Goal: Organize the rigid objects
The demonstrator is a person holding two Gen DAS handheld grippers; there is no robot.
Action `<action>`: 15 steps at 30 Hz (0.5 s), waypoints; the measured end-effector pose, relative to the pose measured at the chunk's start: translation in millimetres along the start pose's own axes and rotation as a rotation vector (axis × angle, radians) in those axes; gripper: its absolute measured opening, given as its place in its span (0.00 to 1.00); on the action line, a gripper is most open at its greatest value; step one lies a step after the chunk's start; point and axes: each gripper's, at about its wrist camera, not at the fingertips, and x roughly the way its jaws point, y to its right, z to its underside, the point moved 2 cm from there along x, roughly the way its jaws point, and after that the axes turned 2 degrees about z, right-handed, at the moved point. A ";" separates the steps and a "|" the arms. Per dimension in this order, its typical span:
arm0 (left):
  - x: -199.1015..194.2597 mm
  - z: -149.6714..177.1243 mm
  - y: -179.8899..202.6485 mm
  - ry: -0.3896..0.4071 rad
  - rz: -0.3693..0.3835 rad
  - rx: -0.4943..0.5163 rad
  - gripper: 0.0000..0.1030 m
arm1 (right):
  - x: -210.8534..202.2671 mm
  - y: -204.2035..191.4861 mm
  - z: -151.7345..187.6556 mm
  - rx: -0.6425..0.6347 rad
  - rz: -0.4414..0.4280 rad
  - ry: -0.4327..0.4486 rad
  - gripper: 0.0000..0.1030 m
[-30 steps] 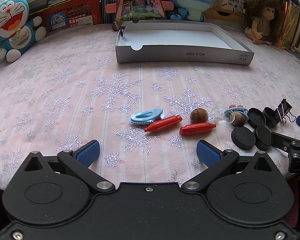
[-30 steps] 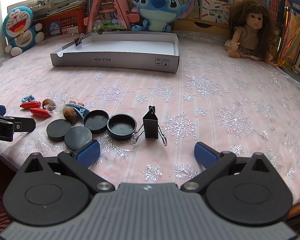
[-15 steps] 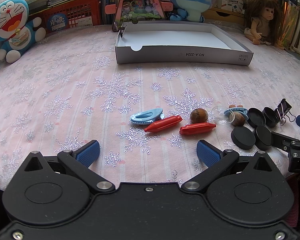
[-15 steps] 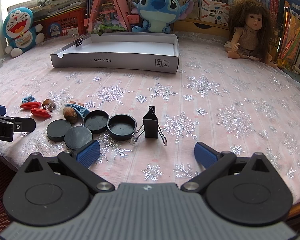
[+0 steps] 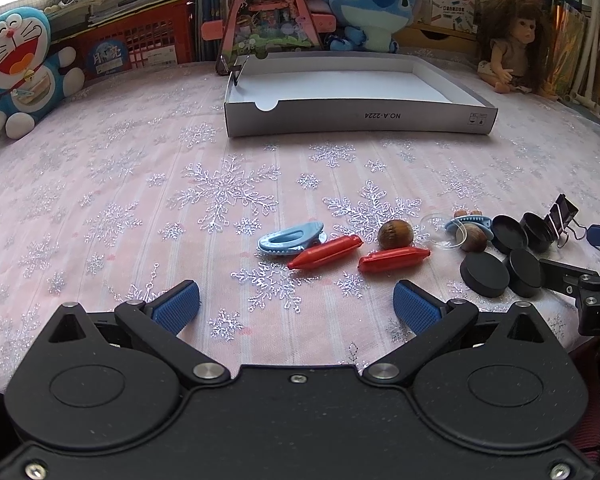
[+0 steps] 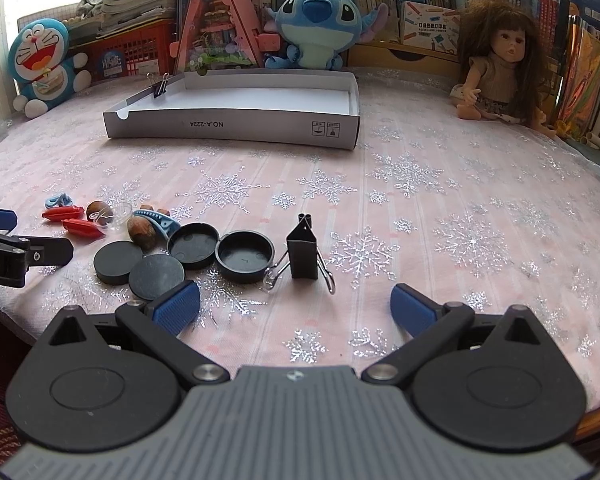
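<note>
**Both grippers released at near edge, small parts not yet in the box**

We see the left gripper (image 5: pixel 296 304) low over the near edge of the pink snowflake tablecloth (image 5: pixel 120 184), blue pads wide apart, holding nothing. The right gripper (image 6: pixel 295 305) sits just to its right, also spread wide with nothing between the pads.

Parts we can locate in the left wrist view:
- light blue clip (image 5: pixel 290 237), just beyond the left gripper, touching the left red capsule (image 5: pixel 326 251)
- second red capsule (image 5: pixel 394 259) to the right of the first, a brown nut (image 5: pixel 395 233) just behind it
- clear round lid (image 5: pixel 442 232) right of the nut, with a second blue clip (image 5: pixel 470 221) and another nut (image 5: pixel 474 239) beside it

In the right wrist view:
- two solid black discs (image 6: pixel 118 261), nearly touching, near the left pad
- two open black caps (image 6: pixel 193 245) side by side just behind them
- black binder clip (image 6: pixel 302 254) standing upright right of the caps, wire handles on the cloth, directly ahead of the right gripper

The white cardboard box (image 6: pixel 236 122) is at the far side of the table, well apart from the parts. One small binder clip (image 6: pixel 160 85) is clamped on its far left rim. The box floor looks bare.

Behind the box: plush toys, a doll (image 6: pixel 496 64), books.
</note>
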 end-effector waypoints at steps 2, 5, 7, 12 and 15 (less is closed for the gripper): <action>0.1 -0.6 -0.5 -0.002 0.001 -0.001 1.00 | 0.8 1.2 -1.2 0.001 -0.008 0.004 1.00; -1.6 -2.2 -2.3 -0.006 0.005 -0.017 0.98 | -1.5 6.4 -2.9 0.028 -0.017 0.027 1.00; -3.5 -3.8 -4.3 0.003 0.005 -0.028 0.88 | -4.5 10.9 -5.1 0.052 -0.016 0.057 0.99; -7.9 -9.5 -11.3 0.028 0.024 -0.057 0.66 | -8.8 19.4 -12.2 0.061 0.014 0.108 0.90; -11.7 -12.6 -15.5 0.047 0.055 -0.084 0.48 | -10.5 22.6 -15.5 0.064 0.020 0.131 0.80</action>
